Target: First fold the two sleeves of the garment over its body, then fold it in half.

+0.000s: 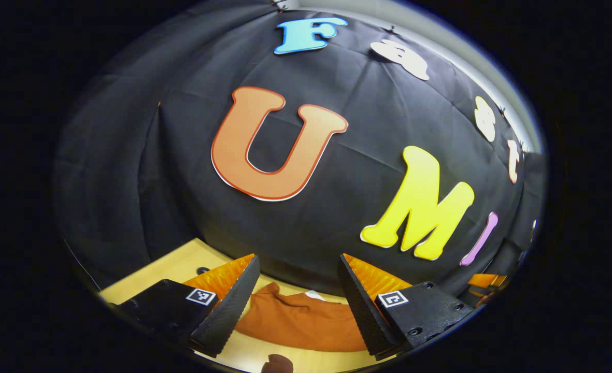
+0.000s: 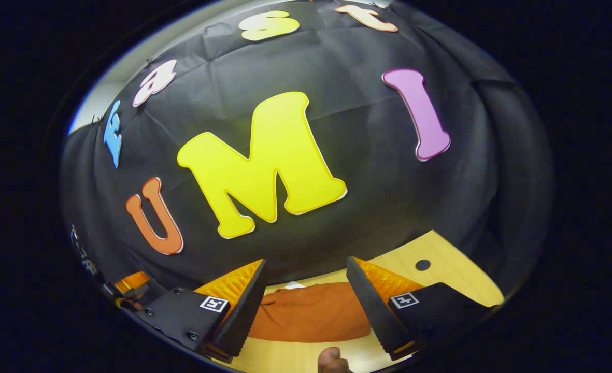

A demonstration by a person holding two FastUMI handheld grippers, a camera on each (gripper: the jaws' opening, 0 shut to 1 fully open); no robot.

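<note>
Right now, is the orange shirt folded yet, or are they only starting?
Only starting, it seems. The orange garment lies on the wooden table; how much of it is folded cannot be told from here. Nothing is in hand: the left gripper and right gripper are both open, held above it. Judging by this, the sleeves and the halving fold are likely still left.

Recording booth, not a home: black cloth wall (image 1: 181, 155) draped behind a pale wooden desk (image 2: 440, 254) throughout.
</note>
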